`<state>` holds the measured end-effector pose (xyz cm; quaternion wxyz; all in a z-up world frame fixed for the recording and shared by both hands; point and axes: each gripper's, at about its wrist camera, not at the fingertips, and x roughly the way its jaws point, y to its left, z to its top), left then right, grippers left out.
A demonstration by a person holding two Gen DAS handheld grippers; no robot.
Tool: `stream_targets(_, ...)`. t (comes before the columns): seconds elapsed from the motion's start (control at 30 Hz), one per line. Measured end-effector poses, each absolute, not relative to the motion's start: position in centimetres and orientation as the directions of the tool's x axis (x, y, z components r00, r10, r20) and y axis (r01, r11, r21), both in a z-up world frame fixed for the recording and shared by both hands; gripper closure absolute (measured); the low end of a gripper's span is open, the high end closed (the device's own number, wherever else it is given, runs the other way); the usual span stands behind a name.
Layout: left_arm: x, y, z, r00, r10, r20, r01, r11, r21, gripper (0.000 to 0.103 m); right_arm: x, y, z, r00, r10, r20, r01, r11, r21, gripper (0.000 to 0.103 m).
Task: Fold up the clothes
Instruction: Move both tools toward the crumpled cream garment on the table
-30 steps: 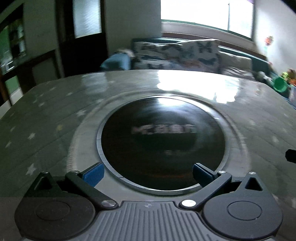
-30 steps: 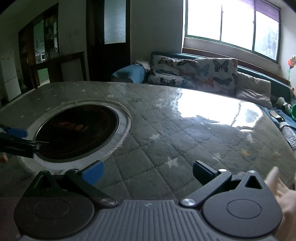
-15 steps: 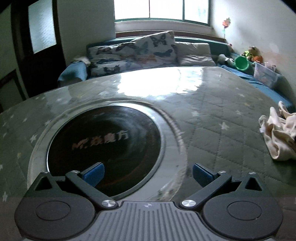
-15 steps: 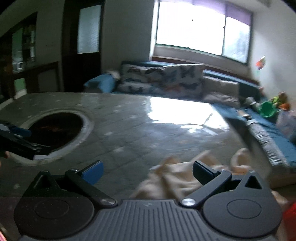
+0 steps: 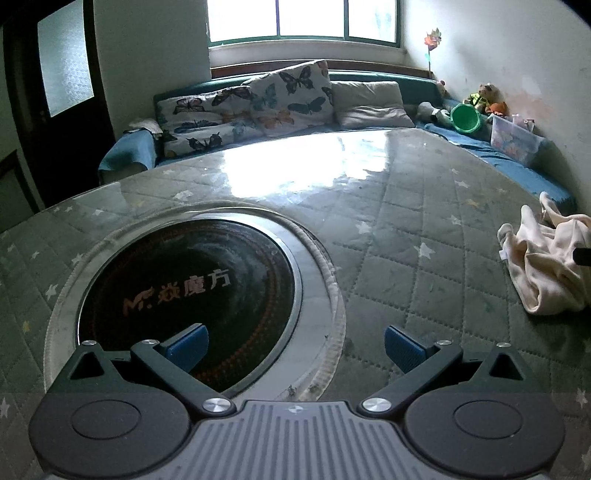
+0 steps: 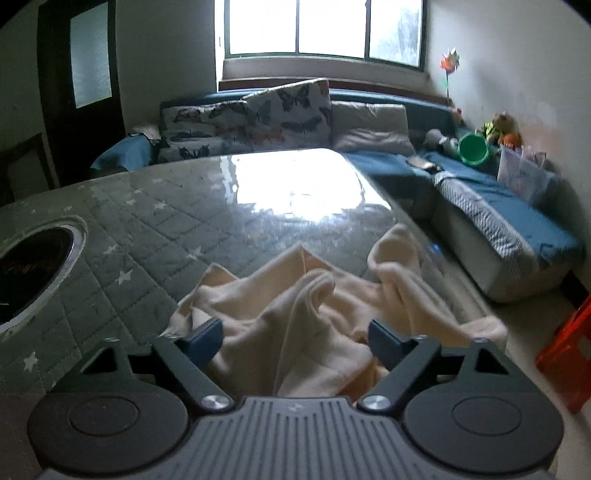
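Right wrist view: the crumpled cream garment (image 6: 325,314) is seen bunched at the tabletop's (image 6: 155,236) right edge, straddled but not yet pinched by the closing right hand-held gripper (image 6: 295,338), so a grasp is judged next.

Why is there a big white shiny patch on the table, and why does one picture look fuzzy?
Left wrist view: the window reflects as white glare on the glossy table, and the picture is sharp. Right wrist view: the same glare shows, but the cream cloth and the sofa look smeared.
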<state>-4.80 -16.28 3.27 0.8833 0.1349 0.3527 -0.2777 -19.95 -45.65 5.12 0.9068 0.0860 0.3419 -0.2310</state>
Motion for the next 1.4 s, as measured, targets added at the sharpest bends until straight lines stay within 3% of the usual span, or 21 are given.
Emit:
stream_targets(0.07, -4.8, -16.4, 3.3, 0.596, -0.398, -0.698, 0.59, 0.806, 0.044, 0.0, -20.2, -45.7, 4.8, 0.656, -0.351, -0.668, 0.479, 0.878, 0.009, 0.027)
stream_targets(0.13, -4.8, -16.6, 3.3, 0.594, -0.4, -0.698, 0.596, 0.802, 0.047, 0.0, -20.6, -45.6, 4.7, 0.656, -0.337, -0.675, 0.477, 0.879, 0.025, 0.041)
stream_targets(0.3, -5.1, -17.0, 3.2, 0.584, -0.409, -0.701, 0.617, 0.785, 0.057, 0.0, -20.8, -45.0, 4.7, 0.668, -0.309, -0.676, 0.463, 0.885, 0.053, 0.056)
stream_targets(0.47, -5.8, -18.2, 3.4, 0.567, -0.425, -0.706, 0.665, 0.742, 0.087, 0.0, -21.6, -44.2, 5.6, 0.678, -0.327, -0.659, 0.467, 0.883, 0.043, 0.051)
stream_targets(0.57, -6.1, -19.1, 3.7, 0.551, -0.444, -0.706, 0.698, 0.71, 0.098, 0.0, -22.6, -43.5, 6.4, 0.688, -0.327, -0.648, 0.467, 0.883, 0.051, 0.037)
stream_targets(0.67, -6.6, -20.2, 4.1, 0.524, -0.471, -0.71, 0.736, 0.669, 0.1, 0.0, -23.9, -42.4, 7.1, 0.695, -0.329, -0.639, 0.461, 0.886, 0.046, 0.034)
stream_targets(0.73, -7.3, -21.2, 4.3, 0.502, -0.493, -0.711, 0.77, 0.629, 0.108, 0.0, -24.9, -41.5, 7.4, 0.699, -0.331, -0.633, 0.455, 0.89, 0.037, 0.026)
stream_targets(1.0, -10.0, -24.7, 4.2, 0.384, -0.548, -0.743, 0.883, 0.454, 0.121, 0.0, -28.7, -38.6, 7.5, 0.669, -0.338, -0.662, 0.465, 0.885, 0.018, 0.024)
stream_targets(1.4, -12.1, -28.0, 3.8, 0.327, -0.551, -0.768, 0.932, 0.322, 0.166, 0.0, -30.2, -38.2, 4.7, 0.616, -0.308, -0.725, 0.518, 0.851, 0.079, 0.024)
